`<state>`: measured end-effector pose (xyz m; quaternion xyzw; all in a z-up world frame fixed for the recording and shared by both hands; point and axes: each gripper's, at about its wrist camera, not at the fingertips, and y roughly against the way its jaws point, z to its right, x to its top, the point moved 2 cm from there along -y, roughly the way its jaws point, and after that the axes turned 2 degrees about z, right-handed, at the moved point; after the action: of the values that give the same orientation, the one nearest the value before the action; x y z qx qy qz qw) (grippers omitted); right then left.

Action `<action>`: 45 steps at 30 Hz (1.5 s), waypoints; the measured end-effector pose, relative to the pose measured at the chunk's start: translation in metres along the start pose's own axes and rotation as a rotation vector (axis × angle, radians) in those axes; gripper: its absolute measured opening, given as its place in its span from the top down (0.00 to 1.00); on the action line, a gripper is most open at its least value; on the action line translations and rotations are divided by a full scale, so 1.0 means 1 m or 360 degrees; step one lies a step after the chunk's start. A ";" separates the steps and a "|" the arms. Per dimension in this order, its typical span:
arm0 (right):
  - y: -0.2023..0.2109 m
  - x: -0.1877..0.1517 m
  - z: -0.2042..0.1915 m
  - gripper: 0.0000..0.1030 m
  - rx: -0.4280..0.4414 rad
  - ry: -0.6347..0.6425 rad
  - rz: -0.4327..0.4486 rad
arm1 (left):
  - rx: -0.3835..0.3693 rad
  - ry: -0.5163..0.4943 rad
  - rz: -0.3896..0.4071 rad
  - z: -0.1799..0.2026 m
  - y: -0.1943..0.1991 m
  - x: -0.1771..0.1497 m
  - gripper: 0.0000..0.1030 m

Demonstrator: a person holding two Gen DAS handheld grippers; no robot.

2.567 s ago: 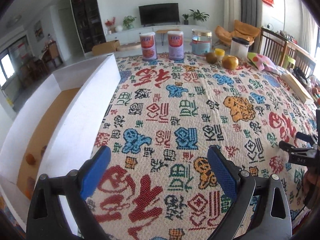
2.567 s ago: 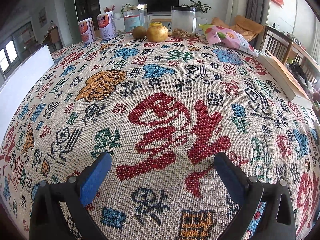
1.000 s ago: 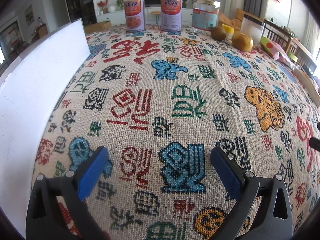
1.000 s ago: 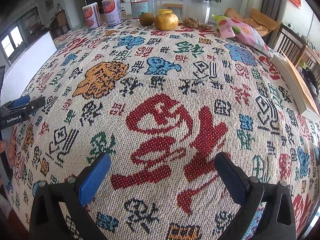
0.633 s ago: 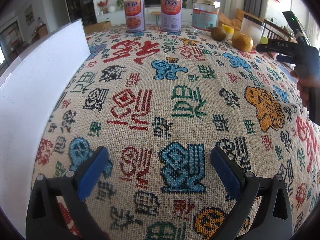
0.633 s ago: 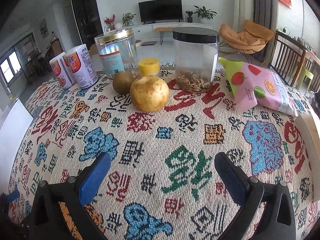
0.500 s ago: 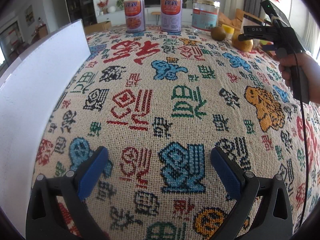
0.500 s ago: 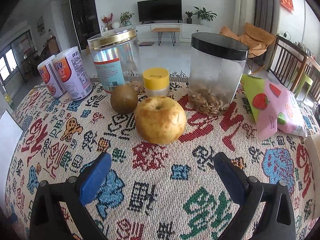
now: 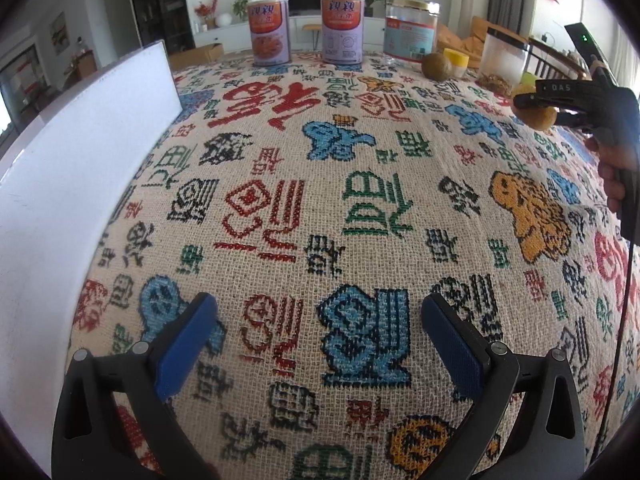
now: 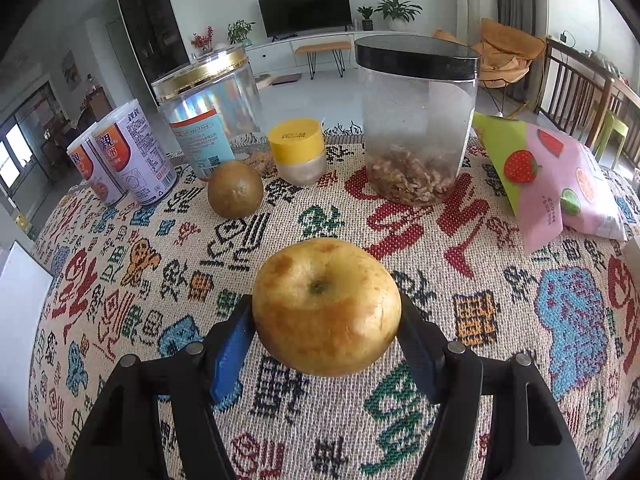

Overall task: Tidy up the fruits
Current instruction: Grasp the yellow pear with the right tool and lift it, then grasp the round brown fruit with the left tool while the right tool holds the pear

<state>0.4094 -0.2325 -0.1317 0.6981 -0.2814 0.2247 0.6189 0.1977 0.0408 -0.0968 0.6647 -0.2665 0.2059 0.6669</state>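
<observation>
Right now my right gripper point(image 10: 326, 320) has just closed its jaws on the round yellow-brown pear-like fruit point(image 10: 326, 306), blue pads pressing both its sides, stem dimple facing me. Just beyond it on the patterned woven tablecloth point(image 10: 460, 280) sits a small brownish-green kiwi-like fruit point(image 10: 235, 194), far left of the held one. Behind that stand a yellow-capped little jar point(image 10: 298, 152), a gold-lidded clear jar point(image 10: 208, 112), two orange-and-lilac cans point(image 10: 134, 156), and a black-lidded clear canister point(image 10: 416, 120) with nuts in it; a pink fruit-printed bag point(image 10: 552, 184) lies far right. My left gripper point(image 9: 318, 338) hangs spread wide over bare cloth, nothing between its pads, a white board point(image 9: 80, 168) at its left.
</observation>
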 end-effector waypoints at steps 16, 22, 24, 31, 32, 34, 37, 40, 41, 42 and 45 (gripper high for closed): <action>0.123 -0.175 0.026 0.25 0.0031 0.0105 -0.0048 | -0.0003 0.0003 -0.0001 0.000 0.000 -0.001 0.00; 0.114 -0.177 0.017 0.05 -0.0051 0.0158 -0.0026 | -0.0013 0.0015 -0.0010 -0.001 -0.001 -0.001 0.00; 0.113 -0.177 0.016 0.02 -0.0055 0.0168 -0.0036 | -0.0022 0.0012 -0.0029 0.000 -0.003 0.003 0.01; 0.110 -0.178 0.015 0.00 -0.0114 0.0188 -0.0052 | -0.0253 -0.0158 0.0033 0.075 -0.042 0.087 0.01; 0.110 -0.178 0.015 0.00 -0.0111 0.0186 -0.0052 | -0.0295 -0.0196 0.0051 0.091 -0.051 0.102 0.01; 0.111 -0.178 0.016 0.00 -0.0105 0.0183 -0.0051 | -0.0315 -0.0268 0.0080 0.119 -0.073 0.132 0.02; 0.111 -0.178 0.016 0.00 -0.0096 0.0177 -0.0049 | -0.0260 -0.0354 0.0100 0.153 -0.107 0.173 0.02; 0.112 -0.178 0.017 0.00 -0.0083 0.0169 -0.0046 | -0.0221 -0.0348 0.0128 0.170 -0.134 0.206 0.02; 0.112 -0.178 0.017 0.00 -0.0081 0.0168 -0.0045 | -0.0216 -0.0330 0.0131 0.173 -0.143 0.216 0.02; 0.112 -0.177 0.017 0.00 -0.0078 0.0168 -0.0045 | -0.0201 -0.0312 0.0134 0.175 -0.150 0.225 0.02; 0.111 -0.178 0.017 0.00 -0.0075 0.0170 -0.0045 | -0.0183 -0.0233 0.0155 0.176 -0.165 0.245 0.02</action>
<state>0.2025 -0.2375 -0.1692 0.6743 -0.2434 0.2463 0.6522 0.4762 -0.1595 -0.0751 0.6248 -0.3580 0.1734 0.6718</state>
